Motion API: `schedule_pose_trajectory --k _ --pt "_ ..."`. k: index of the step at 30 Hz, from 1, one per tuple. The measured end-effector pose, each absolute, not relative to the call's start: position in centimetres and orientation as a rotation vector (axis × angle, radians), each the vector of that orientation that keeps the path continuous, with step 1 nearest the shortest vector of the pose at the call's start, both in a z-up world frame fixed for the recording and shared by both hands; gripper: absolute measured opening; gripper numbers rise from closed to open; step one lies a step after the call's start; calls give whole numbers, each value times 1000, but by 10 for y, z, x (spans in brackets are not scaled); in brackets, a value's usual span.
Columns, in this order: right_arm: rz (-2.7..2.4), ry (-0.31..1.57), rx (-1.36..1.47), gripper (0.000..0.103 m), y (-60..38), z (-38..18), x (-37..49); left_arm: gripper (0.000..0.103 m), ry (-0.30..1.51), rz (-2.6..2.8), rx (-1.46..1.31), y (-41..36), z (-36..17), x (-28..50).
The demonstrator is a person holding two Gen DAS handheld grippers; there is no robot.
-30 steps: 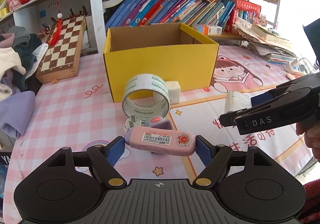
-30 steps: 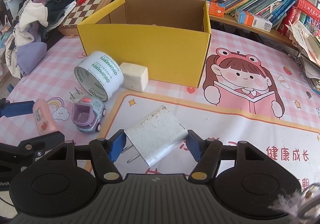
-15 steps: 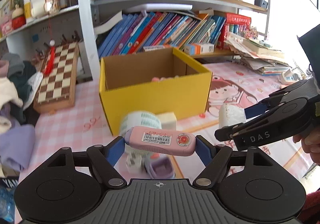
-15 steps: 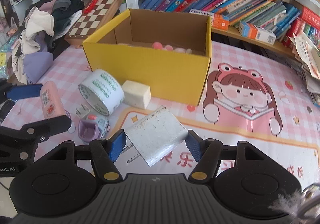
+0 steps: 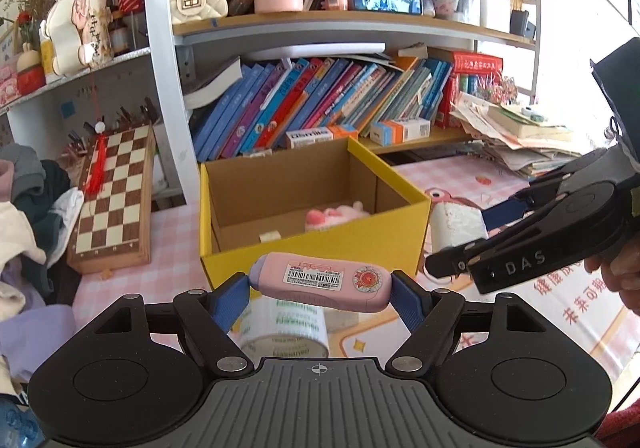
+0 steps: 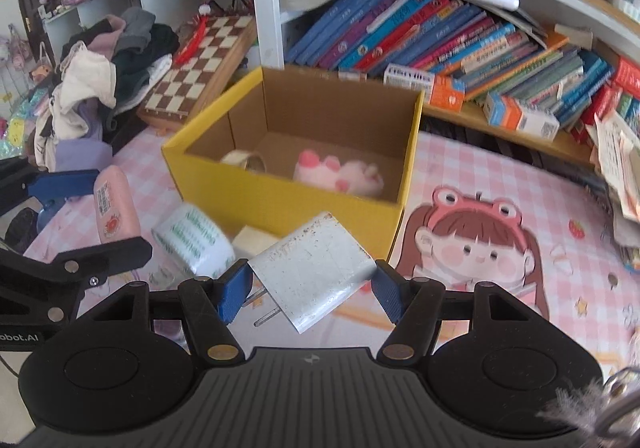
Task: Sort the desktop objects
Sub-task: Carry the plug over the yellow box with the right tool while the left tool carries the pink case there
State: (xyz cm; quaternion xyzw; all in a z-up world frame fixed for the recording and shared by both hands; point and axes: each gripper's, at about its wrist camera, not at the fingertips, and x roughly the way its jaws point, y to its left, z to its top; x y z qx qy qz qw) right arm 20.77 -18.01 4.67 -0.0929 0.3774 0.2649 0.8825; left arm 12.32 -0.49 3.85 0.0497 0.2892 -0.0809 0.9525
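My left gripper (image 5: 320, 290) is shut on a pink case with a barcode label (image 5: 320, 282), held in the air just before the yellow cardboard box (image 5: 316, 244). My right gripper (image 6: 310, 288) is shut on a white plug adapter (image 6: 314, 270), held above the mat in front of the box (image 6: 280, 204). The box holds a pink plush toy (image 6: 340, 174) and a small tape roll (image 6: 246, 162). A large roll of tape (image 6: 194, 242) and a cream block (image 6: 250, 240) lie on the mat by the box front. The right gripper also shows in the left wrist view (image 5: 460, 244).
A chessboard (image 5: 114, 200) leans at the left beside a pile of clothes (image 6: 104, 76). Shelves of books (image 5: 320, 100) stand behind the box. Stacked papers (image 5: 520, 136) lie at the right. The pink mat (image 6: 480, 240) stretches to the right of the box.
Both grippers have risen with their objects and moved toward the box, so its inside now shows. The tape roll and cream block stay on the mat.
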Motion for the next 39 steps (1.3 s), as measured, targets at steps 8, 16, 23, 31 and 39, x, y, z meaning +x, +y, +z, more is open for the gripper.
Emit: schedule_pose_trajectory --k 8,16,23,31,39 --pt "590 709 -229 63 -177 76 247 77 549 -149 121 -5 52 153" --pt "641 665 -302 63 -160 85 294 77 547 -121 138 -2 56 188" --pt "686 666 -354 63 -138 82 333 77 574 -103 144 -1 49 214" --pt "723 714 -359 63 -107 73 379 77 613 -91 139 -2 38 244" --pt "746 806 -352 63 -70 52 419 77 657 -107 122 -12 20 271"
